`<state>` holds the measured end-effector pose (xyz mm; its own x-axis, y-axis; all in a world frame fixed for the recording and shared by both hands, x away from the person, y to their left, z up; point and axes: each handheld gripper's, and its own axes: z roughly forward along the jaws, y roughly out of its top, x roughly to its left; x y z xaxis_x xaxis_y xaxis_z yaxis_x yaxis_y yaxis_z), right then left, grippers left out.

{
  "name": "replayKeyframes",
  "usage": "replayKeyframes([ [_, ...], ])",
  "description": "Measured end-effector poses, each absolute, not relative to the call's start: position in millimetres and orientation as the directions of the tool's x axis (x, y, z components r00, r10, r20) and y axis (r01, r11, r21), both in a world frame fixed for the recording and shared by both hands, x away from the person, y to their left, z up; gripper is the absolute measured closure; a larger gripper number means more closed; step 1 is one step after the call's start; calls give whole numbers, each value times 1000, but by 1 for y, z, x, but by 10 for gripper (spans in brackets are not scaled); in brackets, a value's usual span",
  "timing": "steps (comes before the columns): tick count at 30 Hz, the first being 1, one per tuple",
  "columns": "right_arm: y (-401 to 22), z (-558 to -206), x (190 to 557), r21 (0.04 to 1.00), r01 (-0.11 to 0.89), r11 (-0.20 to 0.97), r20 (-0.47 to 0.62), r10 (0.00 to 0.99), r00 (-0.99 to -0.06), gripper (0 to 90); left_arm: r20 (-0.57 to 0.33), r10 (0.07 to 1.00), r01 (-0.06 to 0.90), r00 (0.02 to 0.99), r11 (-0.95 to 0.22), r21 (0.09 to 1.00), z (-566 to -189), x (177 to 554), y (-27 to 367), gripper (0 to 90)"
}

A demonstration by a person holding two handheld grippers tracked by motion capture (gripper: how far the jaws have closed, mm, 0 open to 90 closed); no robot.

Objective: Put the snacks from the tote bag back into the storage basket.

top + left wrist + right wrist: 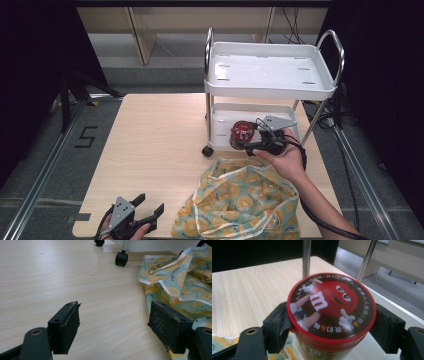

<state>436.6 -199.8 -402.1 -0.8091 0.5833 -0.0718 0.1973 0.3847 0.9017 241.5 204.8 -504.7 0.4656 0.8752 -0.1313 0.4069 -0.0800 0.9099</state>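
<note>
Nearest the high camera, at the table's (150, 130) front edge, the left gripper (147, 212) rests in a hand with its jaws spread wide and nothing between them. Its own view shows both black pads (65, 326) hovering low over bare wood, apart from the cloth (180, 277) that lies just to one side; one jaw overlaps the cloth's edge in that view, but contact cannot be told.

Farther back, the right gripper (246, 142) is clamped on a can (241, 132). Its jaws press the can's sides just under the red lid (332, 307), one pad on each side, opened about as wide as the can itself. The can is tilted and sits at the front of the cart's (270, 70) lower shelf, held at the rim there; whether its base touches the shelf cannot be told.

Count: two grippers, one can, one cloth with a lemon print spread on the table's near right part, one white cart with two shelves standing on the table's far right, two of its castors (121, 258) seen from the left gripper view
</note>
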Motion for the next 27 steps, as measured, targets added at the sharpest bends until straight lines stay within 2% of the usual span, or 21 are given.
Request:
replayKeyframes([
  [12,-194,-403,442,902,194,385,-75,582,-810,262,-128,874,404,469,-83,911,-505,242,205,240],
  [14,-193,-403,441,901,220,375,-50,591,-805,262,-128,874,404,470,-84,911,-505,242,205,240],
  [18,-192,-403,446,907,185,379,-81,587,-806,262,-128,873,405,471,-84,911,-505,242,205,241],
  [20,-191,-403,445,900,229,372,-44,597,-801,262,-128,873,404,471,-84,911,-505,242,205,240],
  [22,-191,-403,448,904,202,377,-71,596,-800,262,-129,873,403,471,-82,912,-505,242,205,240],
  [27,-188,-403,448,900,240,364,-35,609,-793,262,-137,872,402,470,-73,913,-505,242,205,241],
])
